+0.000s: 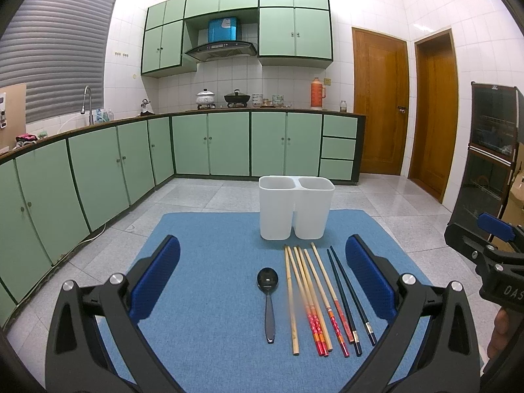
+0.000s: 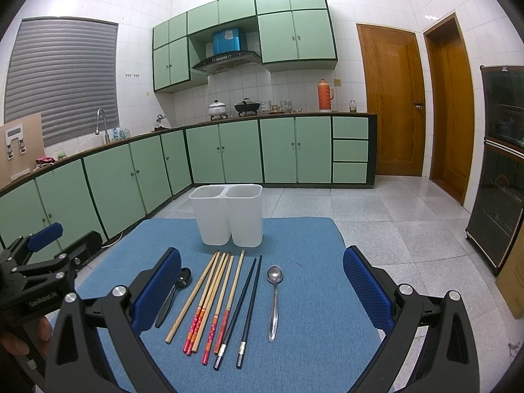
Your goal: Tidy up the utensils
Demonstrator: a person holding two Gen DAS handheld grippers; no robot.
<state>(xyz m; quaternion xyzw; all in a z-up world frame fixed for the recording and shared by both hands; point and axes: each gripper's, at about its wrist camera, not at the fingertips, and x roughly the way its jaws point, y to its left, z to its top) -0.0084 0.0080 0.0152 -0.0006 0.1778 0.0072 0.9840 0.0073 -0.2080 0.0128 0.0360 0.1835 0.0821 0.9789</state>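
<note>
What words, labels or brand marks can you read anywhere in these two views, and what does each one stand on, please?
"GenRobot.AI": on the black body of the left gripper, seen in the right wrist view.
"DAS": cut off at the frame edge, on the body of the right gripper, in the left wrist view.
Sticker on the blue box above the range hood: too small to read.

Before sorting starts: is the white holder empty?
Seemingly empty: nothing sticks out of either compartment of the holder, and all utensils lie on the mat. Its bottoms are hidden.

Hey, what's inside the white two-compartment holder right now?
Nothing shows above the rims of the white holder; the upper inner walls look bare. Its bottoms are hidden by the front walls, so small items can't be ruled out.
</note>
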